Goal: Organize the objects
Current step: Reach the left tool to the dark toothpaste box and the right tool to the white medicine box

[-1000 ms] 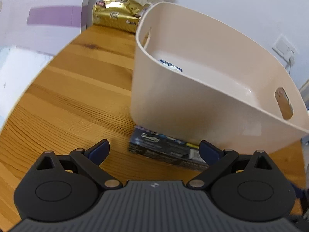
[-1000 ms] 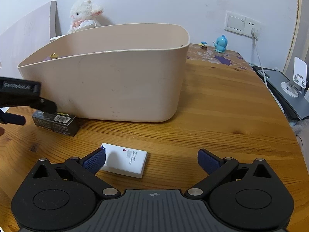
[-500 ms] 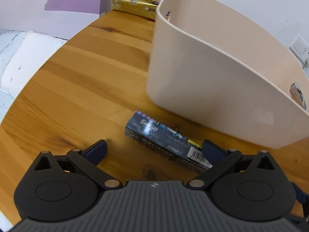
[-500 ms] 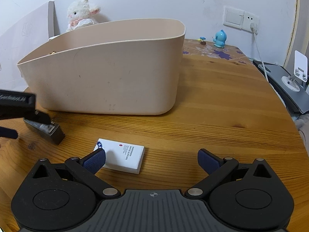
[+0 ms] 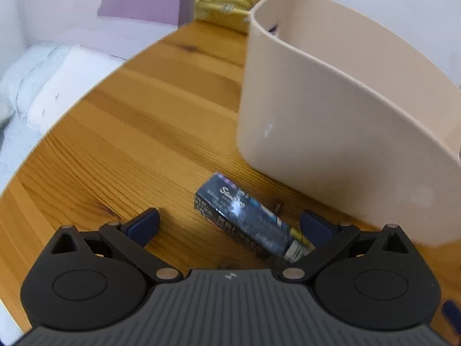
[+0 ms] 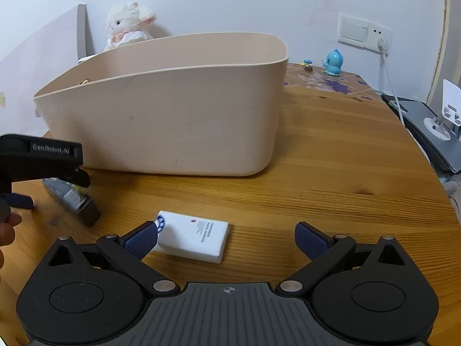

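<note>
A dark blue box (image 5: 247, 220) lies on the wooden table in front of a beige bin (image 5: 331, 132). My left gripper (image 5: 230, 225) is open, its jaws on either side of the box, low over the table. In the right wrist view the same dark box (image 6: 73, 199) lies at the left under the left gripper's body. A white box (image 6: 193, 238) lies flat on the table before the beige bin (image 6: 178, 121). My right gripper (image 6: 226, 238) is open, its left fingertip (image 6: 141, 240) beside the white box's left end.
A gold packet (image 5: 222, 11) lies behind the bin by the wall. A bed with white bedding (image 5: 43, 92) lies beyond the table's left edge. A plush lamb (image 6: 128, 23), a blue toy (image 6: 332, 63) and a grey device (image 6: 426, 129) stand at the back and right.
The left gripper has come down and forward, so the dark box now sits between its jaws. The right gripper has moved closer to the white box.
</note>
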The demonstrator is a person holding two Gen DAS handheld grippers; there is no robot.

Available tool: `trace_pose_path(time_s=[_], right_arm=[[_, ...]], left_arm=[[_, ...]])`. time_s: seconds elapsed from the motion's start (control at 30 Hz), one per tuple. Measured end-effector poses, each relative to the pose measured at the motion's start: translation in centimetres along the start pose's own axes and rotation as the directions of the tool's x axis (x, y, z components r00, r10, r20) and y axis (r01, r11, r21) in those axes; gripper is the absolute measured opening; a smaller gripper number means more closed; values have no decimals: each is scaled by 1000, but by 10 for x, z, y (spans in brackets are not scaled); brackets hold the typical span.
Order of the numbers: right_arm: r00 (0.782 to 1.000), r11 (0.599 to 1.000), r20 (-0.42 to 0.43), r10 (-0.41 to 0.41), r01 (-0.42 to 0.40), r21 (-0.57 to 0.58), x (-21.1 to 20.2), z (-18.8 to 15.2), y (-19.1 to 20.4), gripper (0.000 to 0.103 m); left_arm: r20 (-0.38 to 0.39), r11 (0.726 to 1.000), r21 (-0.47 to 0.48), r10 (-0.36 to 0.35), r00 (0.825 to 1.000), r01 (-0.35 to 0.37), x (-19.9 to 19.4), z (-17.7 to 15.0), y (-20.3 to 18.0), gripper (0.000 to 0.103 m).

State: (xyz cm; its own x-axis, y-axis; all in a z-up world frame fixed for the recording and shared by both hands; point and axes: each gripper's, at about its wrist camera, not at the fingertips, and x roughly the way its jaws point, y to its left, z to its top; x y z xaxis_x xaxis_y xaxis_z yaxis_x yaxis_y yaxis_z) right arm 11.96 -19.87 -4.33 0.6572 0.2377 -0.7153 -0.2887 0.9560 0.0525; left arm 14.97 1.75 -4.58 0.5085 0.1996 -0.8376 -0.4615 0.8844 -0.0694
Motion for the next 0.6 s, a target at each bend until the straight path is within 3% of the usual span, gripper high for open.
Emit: trace_pose_path(time_s=[0.2, 0.33, 0.5, 0.57, 0.6], right_arm=[[1000, 1000, -25, 10, -10, -20, 7, -3, 13, 103], [1000, 999, -30, -4, 3, -34, 12, -6, 26, 103], [1000, 999, -8, -17, 16, -43, 14, -8, 32, 100], [1000, 998, 9, -29, 30, -49, 13, -9, 34, 87], [999, 998, 16, -29, 30, -51, 12, -8, 35, 84]], left_arm=[[-39, 997, 81, 13, 999, -9, -10, -16, 4, 103], [-79, 992, 127, -18, 997, 28, -17, -24, 5, 99], [-51, 974, 220, -44, 998, 54, -24, -35, -2, 80], [-44, 970, 233, -58, 997, 67, -28, -34, -2, 55], [-44, 968, 240, -69, 997, 77, -30, -33, -3, 49]])
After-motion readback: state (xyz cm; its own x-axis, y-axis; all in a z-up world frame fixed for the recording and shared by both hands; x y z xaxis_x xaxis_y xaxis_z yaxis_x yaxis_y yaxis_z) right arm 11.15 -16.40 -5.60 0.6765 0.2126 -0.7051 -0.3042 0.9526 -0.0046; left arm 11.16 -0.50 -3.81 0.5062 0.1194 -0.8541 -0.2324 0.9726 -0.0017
